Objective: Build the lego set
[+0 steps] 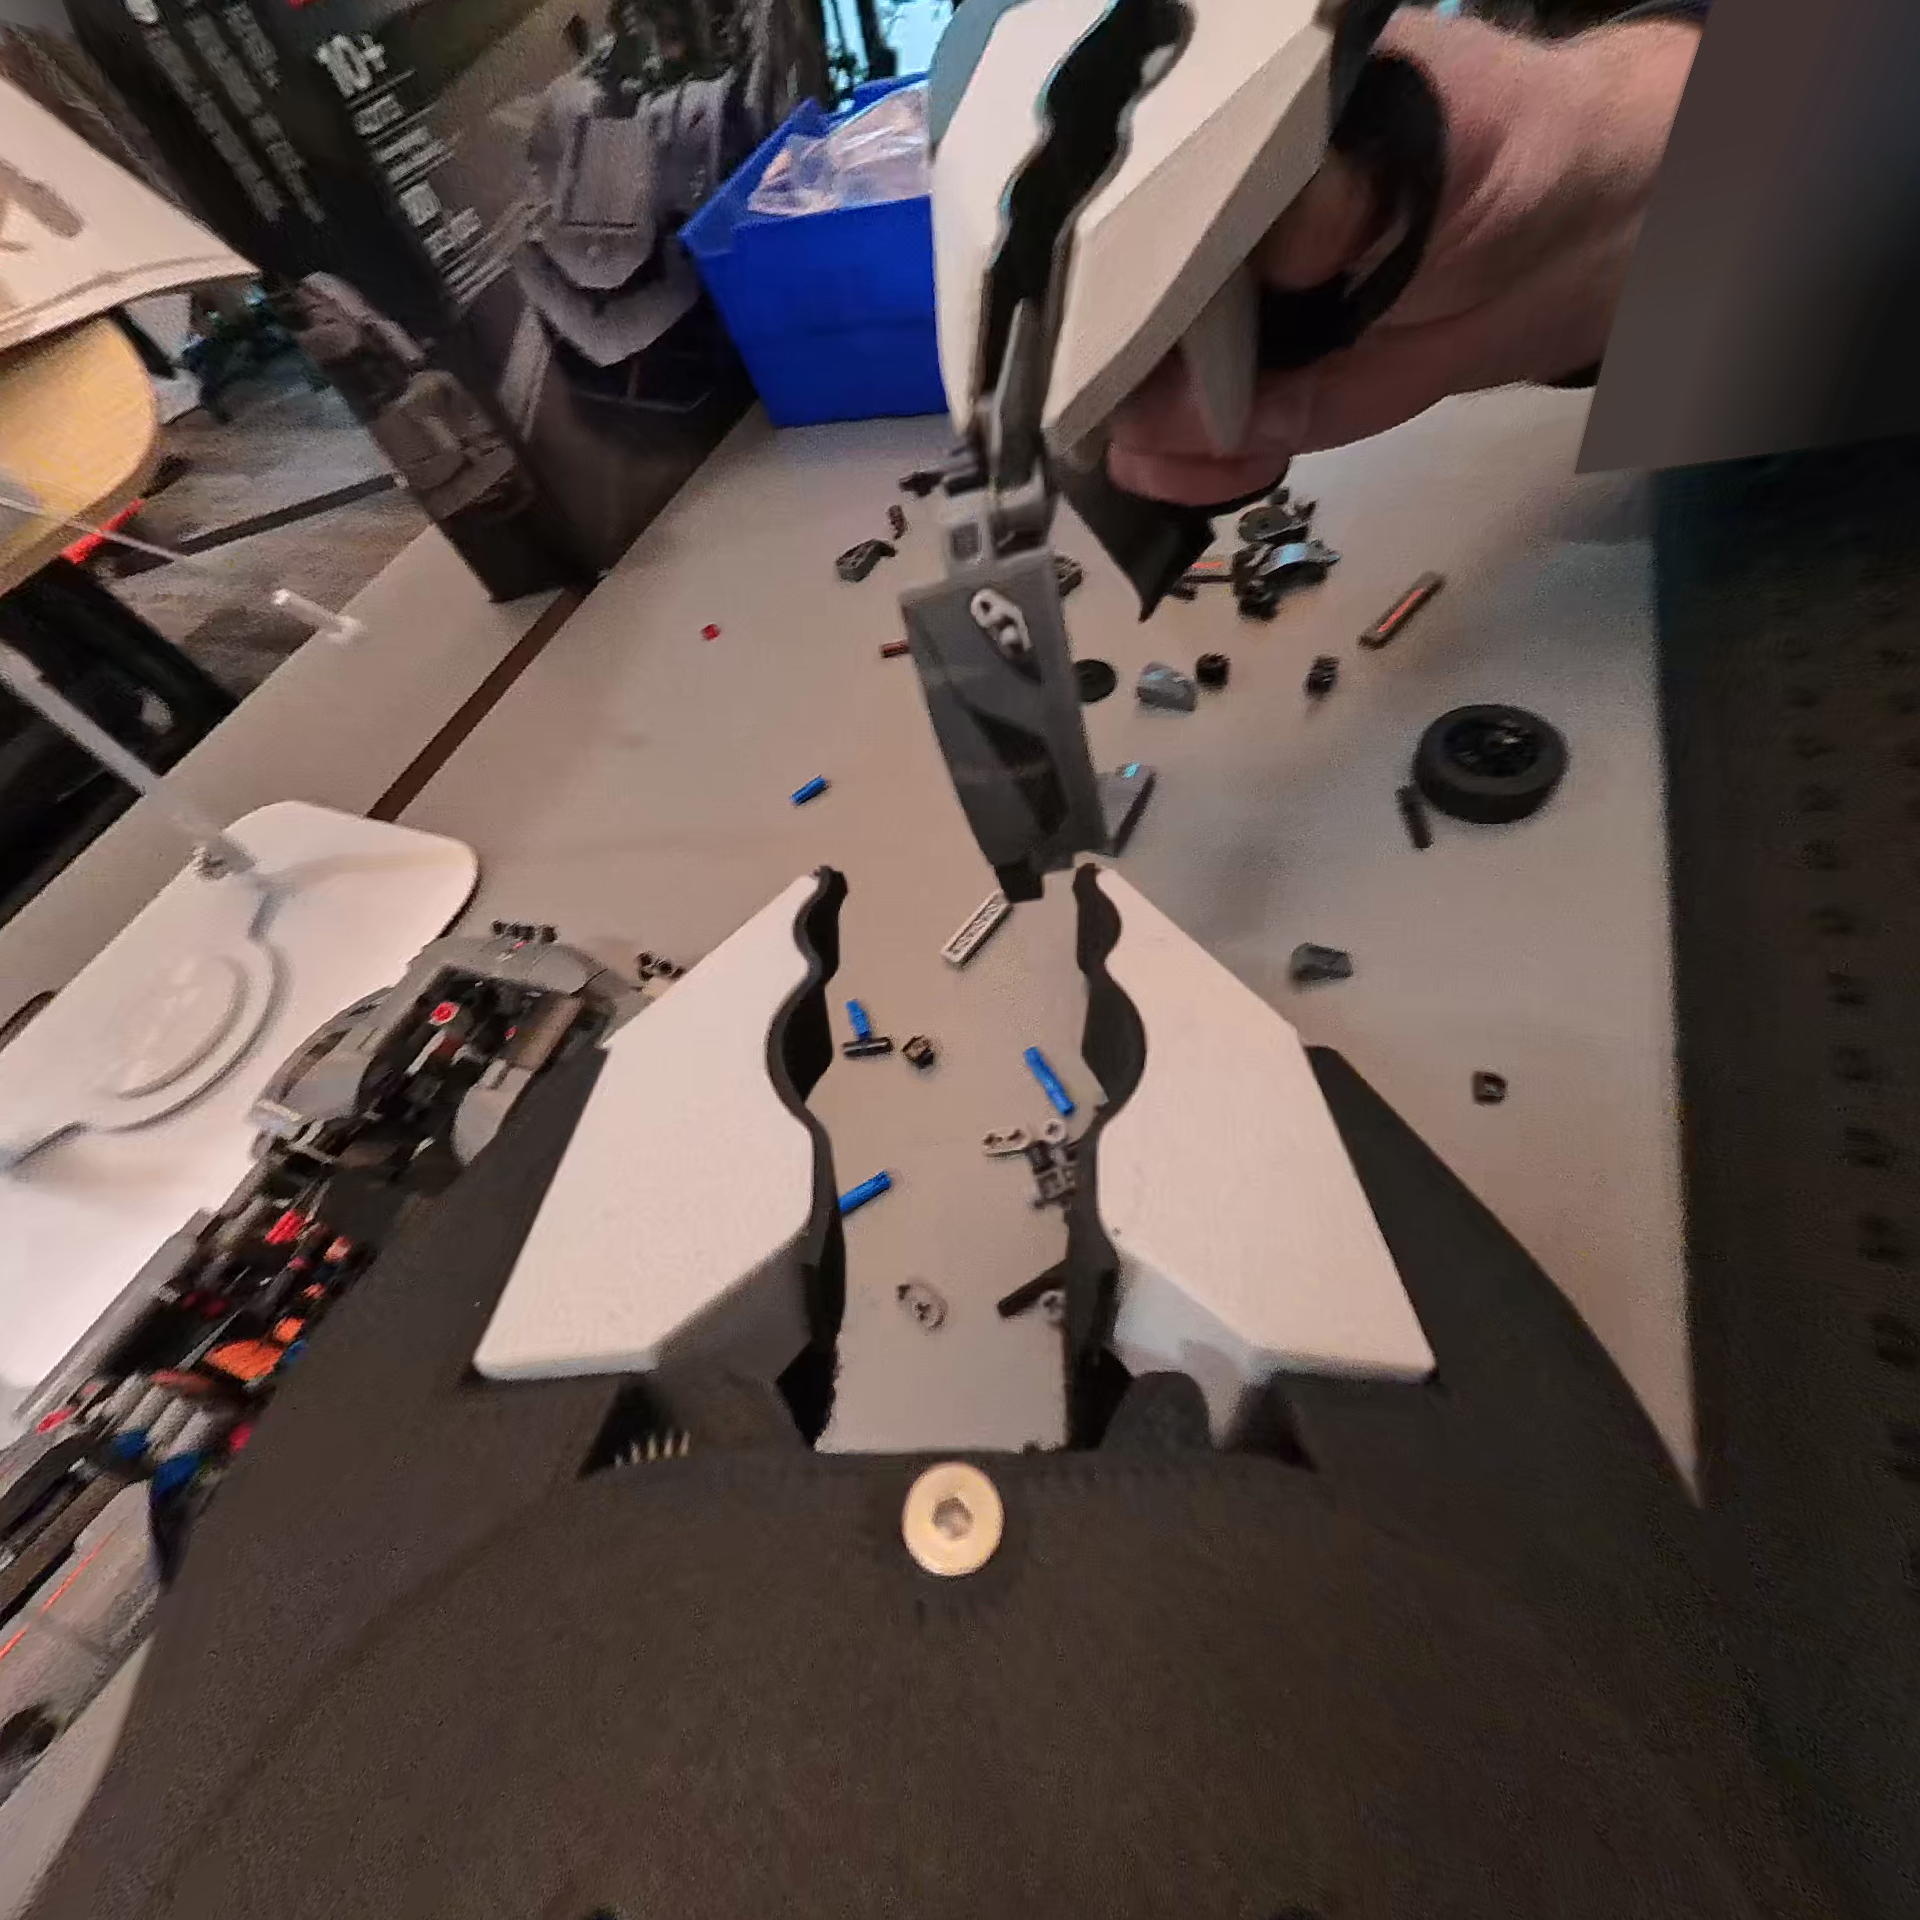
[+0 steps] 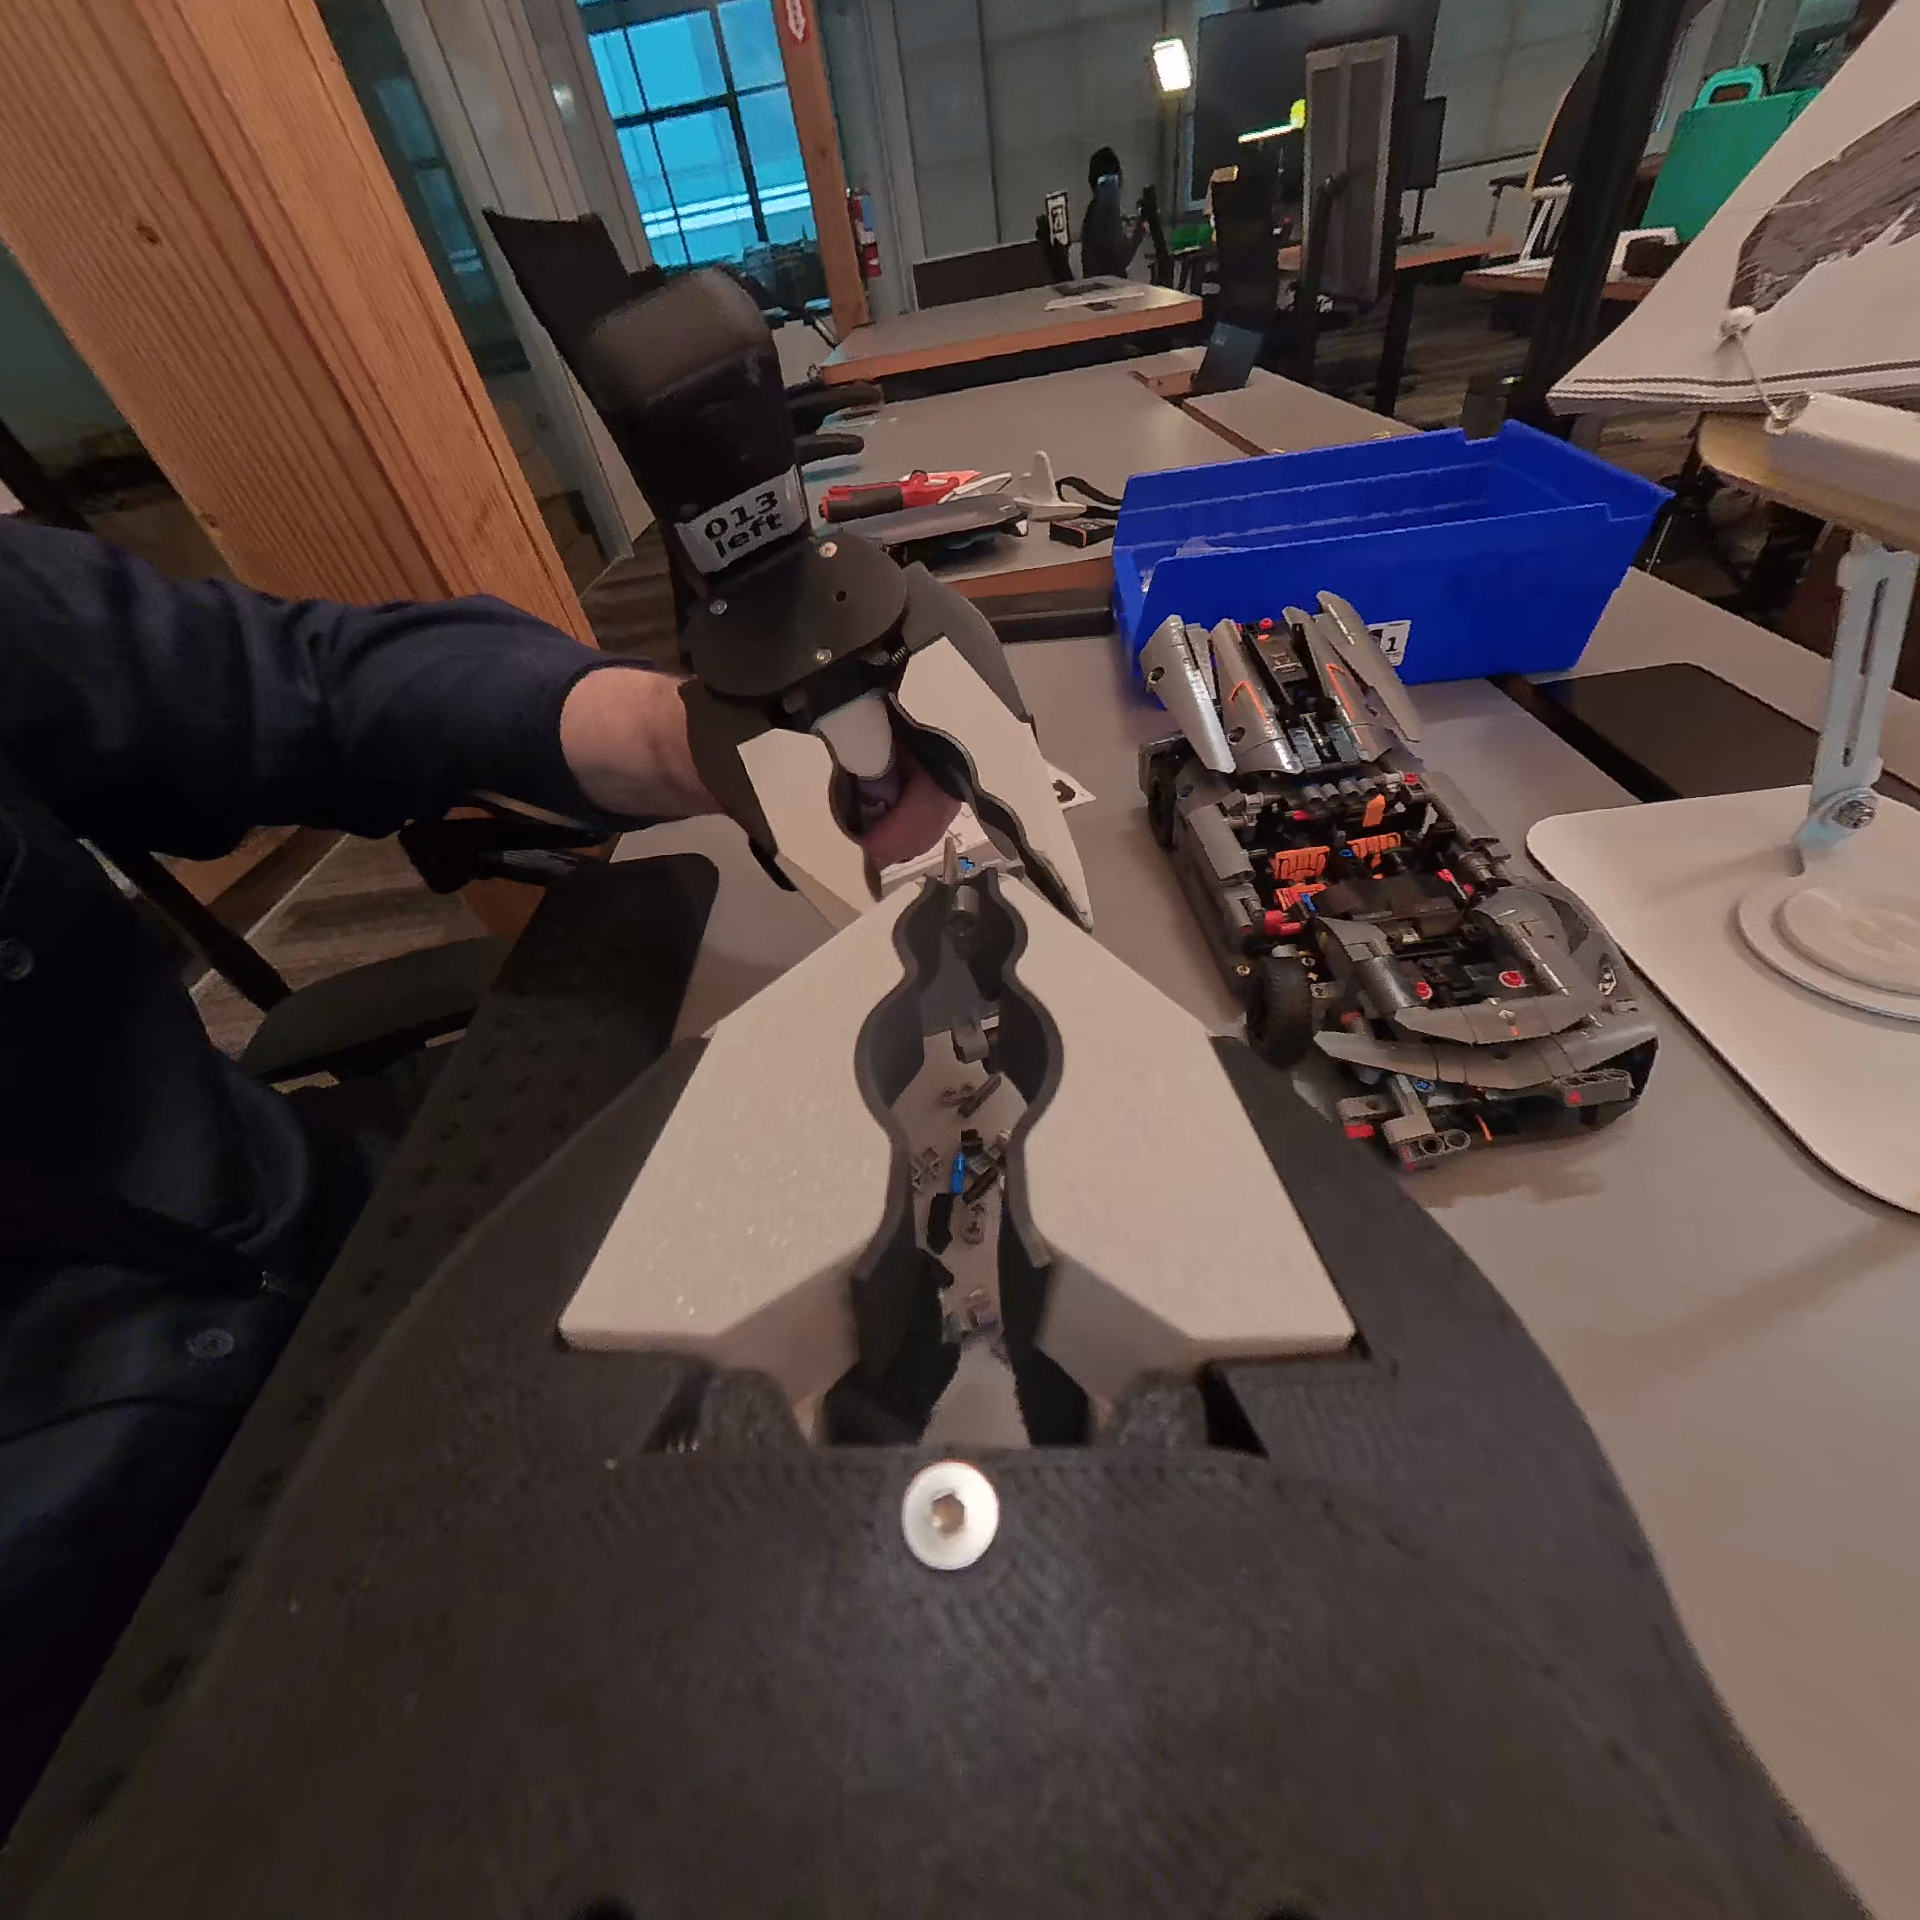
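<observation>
My right gripper (image 2: 956,896) is shut on a dark grey wedge-shaped Lego panel (image 2: 964,987). In the left wrist view that gripper (image 1: 1023,457) comes in from the top, and the panel (image 1: 1003,727) hangs down from it. The panel's lower tip sits just by the right fingertip of my left gripper (image 1: 956,894), which is open and empty above the table. Loose parts lie under it: blue pins (image 1: 1047,1081), a grey tile (image 1: 977,925) and small black bits. The partly built grey Lego car (image 2: 1392,883) stands on the table to the right of my right gripper, and also shows in the left wrist view (image 1: 416,1049).
A black tyre (image 1: 1491,764) and more small parts lie scattered farther back. A blue bin (image 2: 1382,540) stands behind the car. The set's dark box (image 1: 436,260) stands at the back left. A white stand base (image 2: 1766,935) sits beside the car. A dark mat (image 1: 1787,935) covers the table's right side. The left gripper's tips are roughly 7 cm from the right gripper's. Between my left fingertips and the grey tile (image 1: 977,925) there is roughly 12 cm.
</observation>
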Demonstrator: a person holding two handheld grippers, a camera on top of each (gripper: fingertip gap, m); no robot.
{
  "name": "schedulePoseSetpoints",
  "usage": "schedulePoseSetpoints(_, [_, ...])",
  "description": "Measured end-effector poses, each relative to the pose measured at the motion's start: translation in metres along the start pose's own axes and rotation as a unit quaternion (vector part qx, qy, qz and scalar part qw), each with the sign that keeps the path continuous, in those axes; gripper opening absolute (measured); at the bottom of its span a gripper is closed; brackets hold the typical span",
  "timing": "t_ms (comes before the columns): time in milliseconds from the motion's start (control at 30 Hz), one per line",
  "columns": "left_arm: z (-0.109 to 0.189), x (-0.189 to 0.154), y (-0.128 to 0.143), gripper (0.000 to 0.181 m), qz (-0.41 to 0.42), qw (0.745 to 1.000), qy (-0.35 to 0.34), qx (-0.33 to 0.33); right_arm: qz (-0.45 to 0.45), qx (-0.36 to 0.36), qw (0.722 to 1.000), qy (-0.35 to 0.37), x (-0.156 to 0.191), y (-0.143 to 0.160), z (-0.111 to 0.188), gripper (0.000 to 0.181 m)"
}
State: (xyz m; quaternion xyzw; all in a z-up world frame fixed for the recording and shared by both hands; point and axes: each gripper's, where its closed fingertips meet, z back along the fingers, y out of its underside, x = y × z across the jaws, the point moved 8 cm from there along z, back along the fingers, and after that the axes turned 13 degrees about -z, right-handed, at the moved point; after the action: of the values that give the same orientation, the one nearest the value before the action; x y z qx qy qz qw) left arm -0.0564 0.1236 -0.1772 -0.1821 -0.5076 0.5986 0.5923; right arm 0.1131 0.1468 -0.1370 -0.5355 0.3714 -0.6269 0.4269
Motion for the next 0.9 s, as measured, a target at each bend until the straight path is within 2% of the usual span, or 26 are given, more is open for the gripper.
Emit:
schedulePoseSetpoints(67, [-0.003,-0.005,-0.003,0.054,0.0,1.0,0.017,-0.006,0.01,0.01,1.0,-0.001,0.003,0.003,-0.003,0.005])
schedulePoseSetpoints(167, [-0.006,-0.01,-0.006,0.055,-0.003,1.0,0.027,-0.013,0.029,0.022,0.999,-0.012,0.009,0.007,-0.009,0.004])
schedulePoseSetpoints(200, [-0.006,-0.011,-0.006,0.051,-0.003,1.0,0.028,-0.013,0.036,0.024,0.999,-0.015,0.011,0.008,-0.011,0.004])
schedulePoseSetpoints(300, [-0.006,-0.014,-0.009,0.025,-0.021,0.999,0.032,-0.012,0.052,0.028,0.998,-0.016,0.014,0.009,-0.013,0.005])
schedulePoseSetpoints(533, [-0.003,-0.012,-0.01,0.024,-0.058,0.998,0.001,0.004,0.08,0.035,0.996,-0.006,0.016,0.009,-0.011,0.006])
schedulePoseSetpoints(667, [0.001,-0.01,-0.013,0.024,-0.096,0.995,-0.029,0.006,0.089,0.026,0.996,-0.012,0.02,0.005,-0.008,0.015])
schedulePoseSetpoints(800, [0.005,-0.006,-0.014,0.024,-0.075,0.997,-0.03,-0.013,0.068,-0.006,0.997,-0.02,0.017,-0.003,0.001,0.025])
schedulePoseSetpoints(900, [0.011,0.0,-0.015,0.024,-0.005,0.998,0.001,-0.067,0.032,-0.022,0.999,0.004,0.005,-0.008,0.008,0.023])
